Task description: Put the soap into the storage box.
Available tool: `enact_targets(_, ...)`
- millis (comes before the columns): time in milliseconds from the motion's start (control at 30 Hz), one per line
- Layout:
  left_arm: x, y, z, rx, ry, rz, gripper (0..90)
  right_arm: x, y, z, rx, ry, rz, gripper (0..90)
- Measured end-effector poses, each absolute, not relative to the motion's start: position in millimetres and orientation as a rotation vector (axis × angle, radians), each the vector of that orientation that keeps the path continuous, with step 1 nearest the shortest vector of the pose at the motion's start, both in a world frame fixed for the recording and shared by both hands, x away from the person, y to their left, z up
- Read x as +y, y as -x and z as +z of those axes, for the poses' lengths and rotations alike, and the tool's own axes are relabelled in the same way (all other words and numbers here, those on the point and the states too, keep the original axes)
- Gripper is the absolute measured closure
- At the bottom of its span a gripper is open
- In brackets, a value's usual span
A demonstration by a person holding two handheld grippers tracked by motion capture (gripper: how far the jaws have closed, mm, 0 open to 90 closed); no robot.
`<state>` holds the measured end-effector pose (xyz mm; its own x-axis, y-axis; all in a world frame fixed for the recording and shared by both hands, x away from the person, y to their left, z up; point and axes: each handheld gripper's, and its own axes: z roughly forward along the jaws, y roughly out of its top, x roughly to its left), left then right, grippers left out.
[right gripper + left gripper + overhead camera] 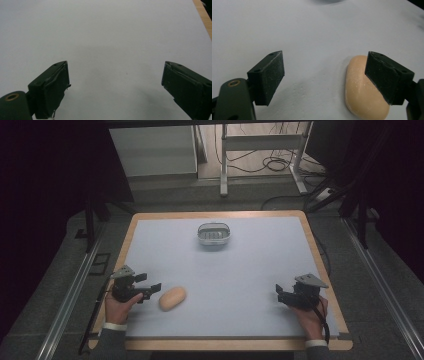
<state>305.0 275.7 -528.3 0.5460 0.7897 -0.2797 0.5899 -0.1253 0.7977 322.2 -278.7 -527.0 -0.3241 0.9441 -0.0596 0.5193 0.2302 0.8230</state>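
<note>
Soap (172,298) is lying on the table (250,275) just right of our left tool (149,290), long axis angling away; tool is gaping wide, one pad overlapping it. Right tool (281,292), also wide, is sitting well apart.

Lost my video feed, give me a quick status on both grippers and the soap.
Left gripper open, beside the soap bar, not gripping. Right gripper open, nothing between its jaws. Soap dish at far side, path clear.
</note>
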Motion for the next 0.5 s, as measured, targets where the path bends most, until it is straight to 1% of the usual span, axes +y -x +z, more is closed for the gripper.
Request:
enact_targets(133,276.7,-302.7,-528.4,1.146,-1.826,0.273,10.8,-277.8,-318.3,-526.7,1.925,-1.301,0.983,11.1)
enact_targets(200,276.6,-301.8,-528.3,1.166,-1.817,0.300,9.5,-277.8,-318.1,-526.8,1.934,-1.291,0.993,11.2)
enact_targets(267,277.1,-301.8,-527.9,1.166,-1.815,0.300,7.9,-277.9,-318.1,-526.9,1.938,-1.289,0.996,11.2)
enact_targets(367,275.9,-298.7,-526.3,1.157,-1.824,0.322,7.9,-278.1,-318.1,-526.9,1.944,-1.284,1.001,11.2)
enact_targets(467,274.2,-294.6,-523.0,1.150,-1.855,0.360,12.3,-279.6,-317.5,-526.8,1.928,-1.296,1.013,11.5)
enact_targets(500,274.0,-294.6,-522.3,1.152,-1.863,0.368,12.2,-280.3,-317.1,-526.5,1.922,-1.299,1.020,11.8)
